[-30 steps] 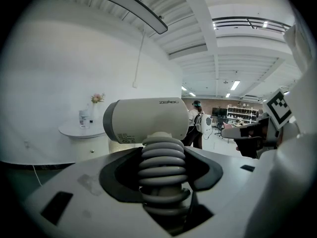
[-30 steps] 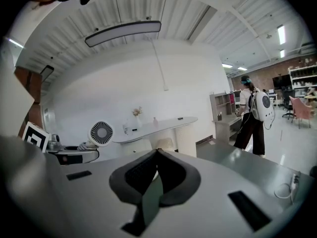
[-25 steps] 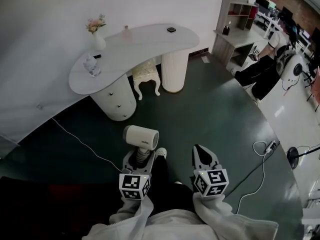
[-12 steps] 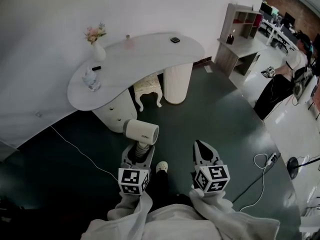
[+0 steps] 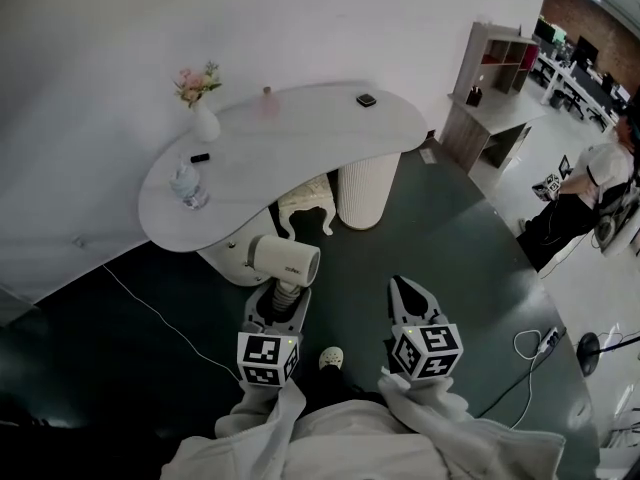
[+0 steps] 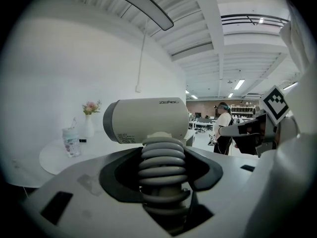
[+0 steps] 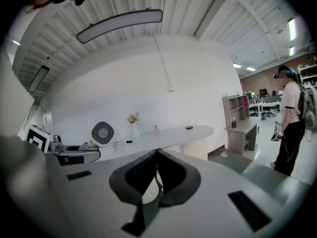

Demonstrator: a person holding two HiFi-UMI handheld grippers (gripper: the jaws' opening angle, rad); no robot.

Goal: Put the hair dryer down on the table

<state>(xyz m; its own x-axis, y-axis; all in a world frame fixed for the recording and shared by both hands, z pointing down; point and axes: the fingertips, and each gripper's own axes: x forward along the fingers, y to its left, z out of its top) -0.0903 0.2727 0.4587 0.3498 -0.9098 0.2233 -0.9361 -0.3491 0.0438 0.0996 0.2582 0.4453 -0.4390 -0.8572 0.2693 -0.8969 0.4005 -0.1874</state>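
The white curved counter [image 5: 300,133] now lies nearer ahead of the left tool [image 5: 277,305] than a second ago. That tool stays clamped on the white hair dryer [image 5: 287,258] by its ribbed grey handle [image 6: 162,160], above the dark floor [image 5: 430,218]. The right tool [image 5: 403,290] is closed and empty. I judge the set-down is close.

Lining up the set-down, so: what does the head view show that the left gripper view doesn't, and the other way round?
Head view only: the stool under the table, the floor cable, and a small dark thing at the table's far end. Left gripper view only: the ceiling lamp, and the left gripper seen close, jaws closed on the ribbed handle. Both: the hair dryer, the table, the flower vase and the bottle.
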